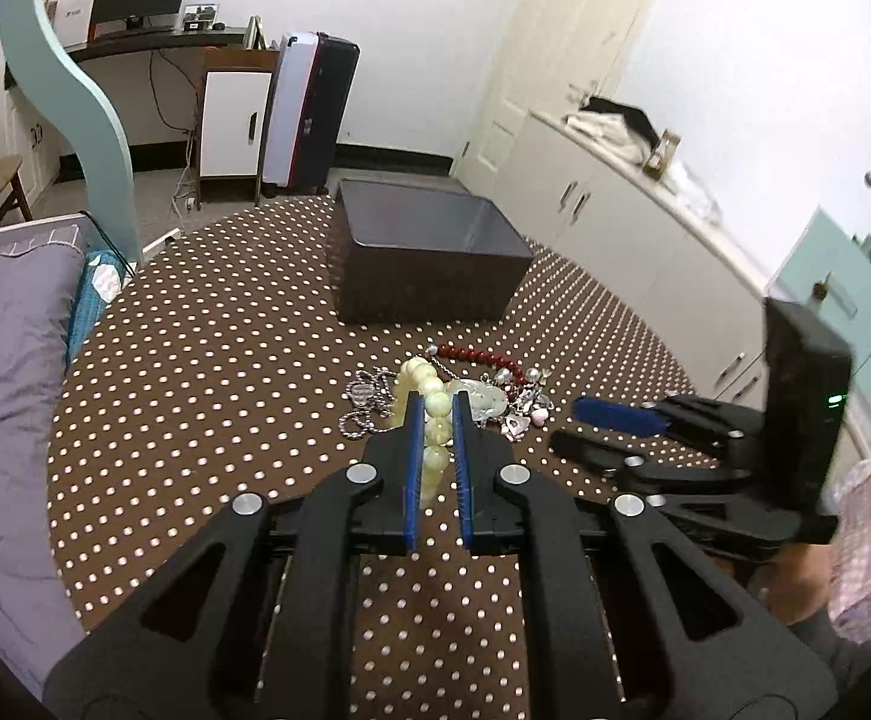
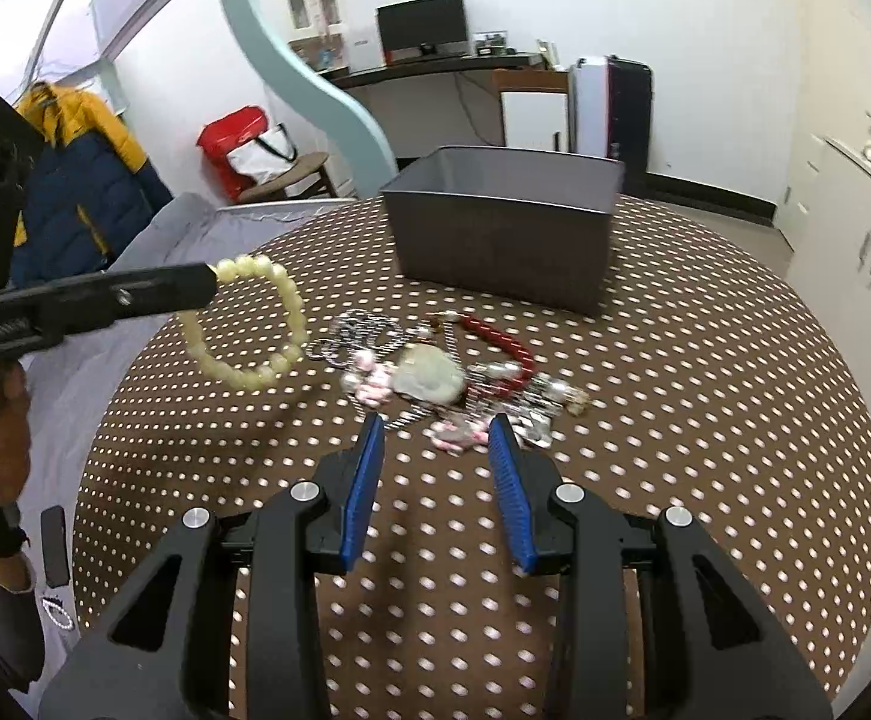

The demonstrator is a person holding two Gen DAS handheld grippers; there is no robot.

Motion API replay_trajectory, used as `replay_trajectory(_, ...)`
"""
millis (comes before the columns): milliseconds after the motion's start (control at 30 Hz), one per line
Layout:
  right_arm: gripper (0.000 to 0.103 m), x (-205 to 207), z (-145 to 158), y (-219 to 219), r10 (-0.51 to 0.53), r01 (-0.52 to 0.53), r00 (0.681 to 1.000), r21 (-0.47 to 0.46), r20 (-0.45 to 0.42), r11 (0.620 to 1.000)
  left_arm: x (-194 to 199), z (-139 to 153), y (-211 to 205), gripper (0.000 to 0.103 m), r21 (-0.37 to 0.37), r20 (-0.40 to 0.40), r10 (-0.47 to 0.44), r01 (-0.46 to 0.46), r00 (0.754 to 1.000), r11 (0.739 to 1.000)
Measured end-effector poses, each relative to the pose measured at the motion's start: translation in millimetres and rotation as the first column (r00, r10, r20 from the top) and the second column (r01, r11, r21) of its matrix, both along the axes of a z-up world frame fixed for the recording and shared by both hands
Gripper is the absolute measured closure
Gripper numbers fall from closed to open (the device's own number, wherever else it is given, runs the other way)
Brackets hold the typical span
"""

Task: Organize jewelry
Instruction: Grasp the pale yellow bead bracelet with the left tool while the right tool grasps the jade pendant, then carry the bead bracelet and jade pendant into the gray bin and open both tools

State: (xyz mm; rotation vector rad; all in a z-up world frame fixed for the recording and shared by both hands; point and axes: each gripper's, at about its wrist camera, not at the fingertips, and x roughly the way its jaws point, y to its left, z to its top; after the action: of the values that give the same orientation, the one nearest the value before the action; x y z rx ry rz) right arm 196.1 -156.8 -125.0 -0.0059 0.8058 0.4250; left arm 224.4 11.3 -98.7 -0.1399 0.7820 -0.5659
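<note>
While the left gripper (image 1: 436, 414) clamps the pale bead bracelet (image 2: 255, 318) and holds it clear of the table (image 2: 705, 420), toward the table's left edge, the right gripper (image 2: 437, 438) hangs open just in front of the jewelry pile (image 2: 435, 372) at the table's middle. The dark box (image 2: 501, 240) waits empty-looking at the far edge, well apart from the pile. Now the trick, I'd say: carry that bracelet high over the heap so the dangling loop doesn't snag the silver chain (image 2: 357, 336), get it over the box's rim, then release. The right gripper should pick one strand, perhaps the red bead bracelet (image 2: 501, 342), not a tangle.
</note>
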Motion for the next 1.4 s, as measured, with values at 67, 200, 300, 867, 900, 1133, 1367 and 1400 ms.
replay_trajectory(67, 0.069, 3, -1, 9, 0.017, -0.017, 1.000, -0.014, -0.002, 1.000, -1, 2, 7, 0.093, -0.017, 0.004, 0.006, -0.006, 1.000, 1.000)
replay_trajectory(200, 0.069, 12, -3, 24, 0.043, -0.043, 0.999, -0.050, 0.008, 0.998, -5, -1, 17, 0.093, -0.027, 0.000, 0.018, -0.018, 1.000, 0.999)
replay_trajectory(300, 0.069, 21, -4, 28, 0.027, -0.025, 0.999, -0.115, 0.024, 0.993, -4, -6, 20, 0.093, -0.021, -0.009, 0.026, -0.027, 1.000, 0.999)
replay_trajectory(867, 0.095, 43, -30, 48, 0.093, -0.089, 0.996, -0.307, -0.002, 0.947, 16, -18, 16, 0.093, -0.030, -0.042, -0.006, 0.005, 0.999, 1.000)
replay_trajectory(900, 0.095, 40, -31, 49, 0.095, -0.090, 0.996, -0.310, 0.000, 0.946, 17, -18, 15, 0.093, -0.029, -0.043, -0.009, 0.007, 0.999, 1.000)
replay_trajectory(1133, 0.095, 28, -20, 34, 0.098, -0.093, 0.995, -0.225, 0.012, 0.970, 20, -15, 3, 0.093, -0.014, -0.046, -0.032, 0.032, 0.998, 0.999)
replay_trajectory(1367, 0.095, 25, 15, 6, 0.073, -0.071, 0.997, -0.062, 0.032, 0.996, 30, 3, -13, 0.093, -0.016, -0.028, -0.066, 0.066, 0.997, 0.998)
replay_trajectory(1400, 0.095, 27, 22, 1, 0.070, -0.069, 0.997, -0.036, 0.038, 0.997, 32, 7, -16, 0.093, -0.018, -0.022, -0.074, 0.074, 0.997, 0.997)
